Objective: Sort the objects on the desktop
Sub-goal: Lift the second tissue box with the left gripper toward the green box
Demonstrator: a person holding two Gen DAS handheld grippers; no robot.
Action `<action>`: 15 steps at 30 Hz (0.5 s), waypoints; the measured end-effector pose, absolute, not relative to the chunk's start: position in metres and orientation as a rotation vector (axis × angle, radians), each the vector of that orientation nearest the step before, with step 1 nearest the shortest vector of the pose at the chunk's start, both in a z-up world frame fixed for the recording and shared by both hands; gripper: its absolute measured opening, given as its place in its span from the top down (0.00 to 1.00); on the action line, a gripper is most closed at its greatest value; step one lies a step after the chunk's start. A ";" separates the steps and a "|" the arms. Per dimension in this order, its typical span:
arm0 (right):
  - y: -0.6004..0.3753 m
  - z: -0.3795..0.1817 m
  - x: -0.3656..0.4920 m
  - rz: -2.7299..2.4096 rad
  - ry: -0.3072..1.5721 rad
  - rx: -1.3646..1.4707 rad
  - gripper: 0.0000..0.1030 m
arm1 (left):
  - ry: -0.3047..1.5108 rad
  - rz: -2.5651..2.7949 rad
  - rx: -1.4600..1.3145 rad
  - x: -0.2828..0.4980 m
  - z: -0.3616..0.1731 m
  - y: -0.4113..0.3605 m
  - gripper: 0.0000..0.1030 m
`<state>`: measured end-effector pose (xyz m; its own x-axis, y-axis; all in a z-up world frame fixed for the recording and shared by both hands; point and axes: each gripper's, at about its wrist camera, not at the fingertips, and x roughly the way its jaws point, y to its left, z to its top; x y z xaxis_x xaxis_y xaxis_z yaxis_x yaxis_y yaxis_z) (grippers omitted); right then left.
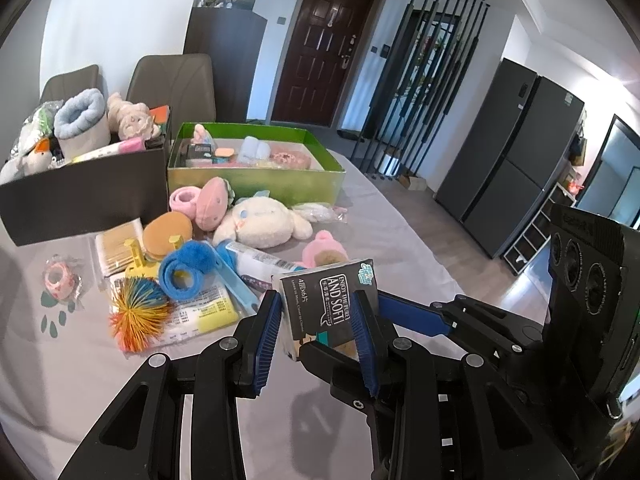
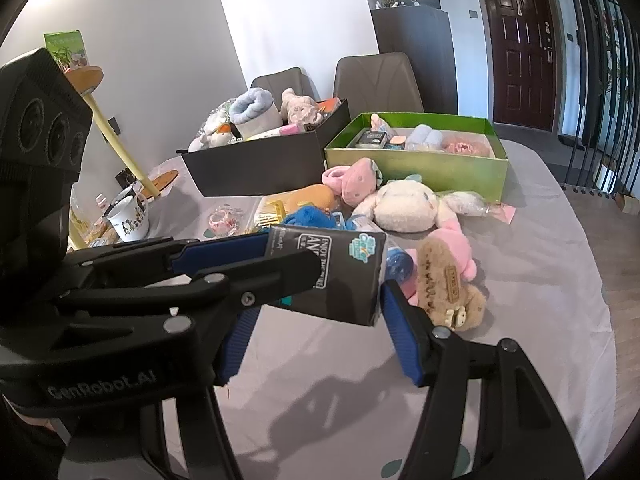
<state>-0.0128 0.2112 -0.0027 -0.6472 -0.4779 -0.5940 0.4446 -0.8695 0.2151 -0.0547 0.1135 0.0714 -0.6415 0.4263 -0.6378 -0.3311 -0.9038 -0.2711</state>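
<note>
- My left gripper [image 1: 320, 328] pinches a black tissue pack [image 1: 329, 306]. Its blue pads [image 1: 267, 334] press on both sides of the pack.
- My right gripper [image 2: 316, 336] is on the same tissue pack [image 2: 344, 276]. Its right blue pad [image 2: 404, 344] touches the pack's lower right corner.
- My right gripper's other blue pad sits behind my left gripper's arm, so I cannot tell if that side squeezes the pack.
- The pack is up in the air above the gray tablecloth [image 1: 360, 208], in front of the pile of toys.
- White words on the pack say "AND SOFT".
- A white bunny plush [image 1: 264, 222] lies in the middle of the pile, just in front of the green box [image 1: 256, 184].
- A pink strawberry plush [image 1: 212, 202] lies next to the bunny, on its left.
- A blue fuzzy roll [image 1: 186, 270] and a spiky orange ball [image 1: 138, 318] lie near the left side of the pile.
- A brown and pink plush slipper [image 2: 444, 280] lies on the cloth just to the right of the pack.
- The green box holds some small things, and one of them is another dark pack [image 2: 372, 138].
- A black box [image 1: 88, 196] stands left of the green box, stuffed with soft toys.
- A white mug [image 2: 130, 220] stands far to the left on the table.
</note>
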 end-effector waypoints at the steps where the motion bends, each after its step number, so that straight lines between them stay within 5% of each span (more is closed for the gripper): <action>1: 0.211 -0.002 -0.013 -2.466 -0.066 0.906 0.40 | -0.178 2.514 -1.021 -0.055 0.072 0.113 0.66; 15: 0.211 0.015 -0.025 -2.485 -0.060 0.866 0.39 | -0.176 2.528 -0.977 -0.065 0.088 0.114 0.66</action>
<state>-0.0249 0.2112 0.0153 -0.6702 -0.4746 -0.5706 0.4463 -0.8720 0.2011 -0.0646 0.1140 0.0883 -0.6634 0.4293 -0.6128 -0.3402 -0.9025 -0.2639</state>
